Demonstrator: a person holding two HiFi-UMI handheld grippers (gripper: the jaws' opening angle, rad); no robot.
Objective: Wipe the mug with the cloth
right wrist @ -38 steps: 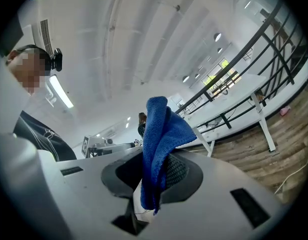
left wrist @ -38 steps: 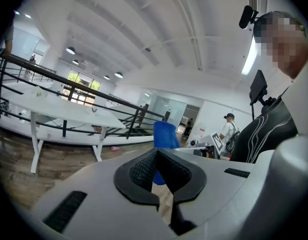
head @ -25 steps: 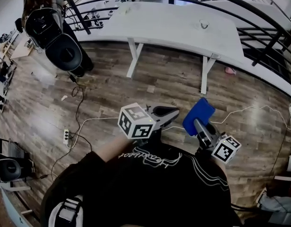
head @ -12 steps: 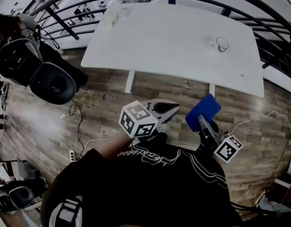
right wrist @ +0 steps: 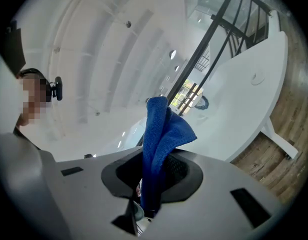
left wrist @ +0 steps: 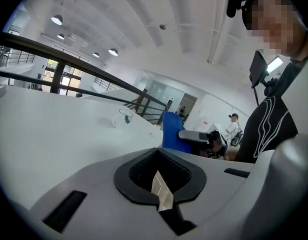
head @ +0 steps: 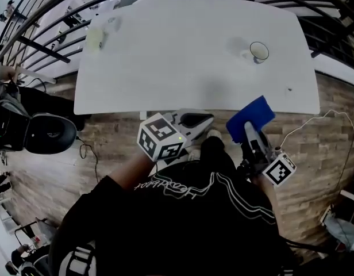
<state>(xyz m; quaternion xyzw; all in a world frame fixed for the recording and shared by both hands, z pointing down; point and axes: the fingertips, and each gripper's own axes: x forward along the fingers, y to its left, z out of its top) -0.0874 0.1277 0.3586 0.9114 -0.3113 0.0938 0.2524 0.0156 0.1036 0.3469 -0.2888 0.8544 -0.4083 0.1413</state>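
A clear glass mug (head: 257,52) stands on the white table (head: 183,56), toward its far right. In the right gripper view the mug (right wrist: 200,104) shows small and far beyond the jaws. My right gripper (head: 249,132) is shut on a blue cloth (head: 250,118), which sticks up from the jaws (right wrist: 161,129) just short of the table's near edge. My left gripper (head: 191,121) is shut with nothing in it, level with the right one. From the left gripper view the mug (left wrist: 125,118) sits far off and the cloth (left wrist: 171,131) is at the right.
A pale yellowish object (head: 95,38) sits at the table's far left corner. A black railing (head: 45,50) curves round behind the table. A black office chair (head: 47,132) stands on the wood floor at the left. A white cable (head: 315,122) lies on the floor at the right.
The view has closed in on the table, which now fills the upper frame with the mug nearer. Both grippers hold their pose, the cloth still gripped.
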